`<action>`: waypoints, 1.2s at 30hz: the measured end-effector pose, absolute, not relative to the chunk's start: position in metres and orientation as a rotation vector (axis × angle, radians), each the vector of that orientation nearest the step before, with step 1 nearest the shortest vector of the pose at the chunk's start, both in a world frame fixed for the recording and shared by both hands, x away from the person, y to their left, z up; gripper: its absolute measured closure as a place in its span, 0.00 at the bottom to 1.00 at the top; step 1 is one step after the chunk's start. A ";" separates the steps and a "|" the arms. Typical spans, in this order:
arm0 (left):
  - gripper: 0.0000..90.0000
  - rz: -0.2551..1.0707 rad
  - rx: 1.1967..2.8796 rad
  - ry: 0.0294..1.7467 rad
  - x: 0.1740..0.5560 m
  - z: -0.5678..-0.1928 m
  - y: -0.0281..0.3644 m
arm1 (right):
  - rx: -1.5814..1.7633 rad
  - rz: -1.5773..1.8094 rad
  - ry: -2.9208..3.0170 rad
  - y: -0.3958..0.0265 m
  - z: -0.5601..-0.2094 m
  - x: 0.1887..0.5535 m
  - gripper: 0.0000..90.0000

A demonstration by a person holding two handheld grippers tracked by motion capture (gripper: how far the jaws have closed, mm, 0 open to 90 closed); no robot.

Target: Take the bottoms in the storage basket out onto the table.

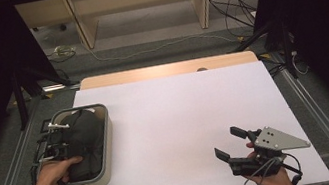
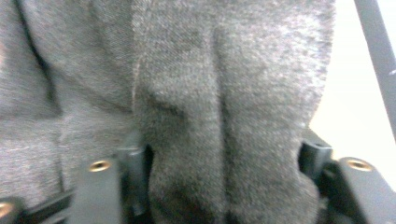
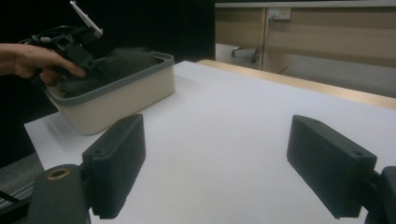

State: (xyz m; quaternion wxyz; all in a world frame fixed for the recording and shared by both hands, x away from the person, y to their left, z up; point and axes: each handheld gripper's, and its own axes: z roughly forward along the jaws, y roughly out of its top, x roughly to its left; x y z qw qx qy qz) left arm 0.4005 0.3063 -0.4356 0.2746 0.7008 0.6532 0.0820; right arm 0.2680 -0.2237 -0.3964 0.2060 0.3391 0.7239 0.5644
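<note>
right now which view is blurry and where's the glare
Left gripper view: soft and blurred, the grey cloth too close to focus. High view: mild glare on the white table, dark surroundings. Right gripper view: sharp, bin clear.

Dark grey knitted cloth (image 2: 187, 93) across nearly the whole frame, from the left edge to right of centre. A thick vertical fold of it at centre, running down to the bottom edge. Left gripper (image 2: 224, 161) at the bottom of the frame: one black jaw at lower left, the other at lower right, the fold bulging between them and touching both inner faces. Brass-coloured screw inserts on each jaw mount. Pale cream wall (image 2: 355, 102) at right, beside the cloth. Grey rim bar (image 2: 378, 46) slanting down the upper right corner. Focus soft throughout.
</note>
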 end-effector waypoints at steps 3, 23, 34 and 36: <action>0.56 0.216 1.854 1.735 0.398 -0.434 0.311 | 0.945 1.580 2.013 -0.223 -0.396 0.268 0.23; 0.69 0.127 1.538 1.598 0.386 -0.401 0.341 | 0.991 1.602 2.005 -0.226 -0.395 0.270 0.23; 0.68 0.143 1.323 1.499 0.374 -0.369 0.350 | 0.995 1.605 1.997 -0.227 -0.395 0.270 0.23; 0.68 0.141 1.303 1.479 0.373 -0.365 0.349 | 0.989 1.613 1.990 -0.228 -0.395 0.270 0.23</action>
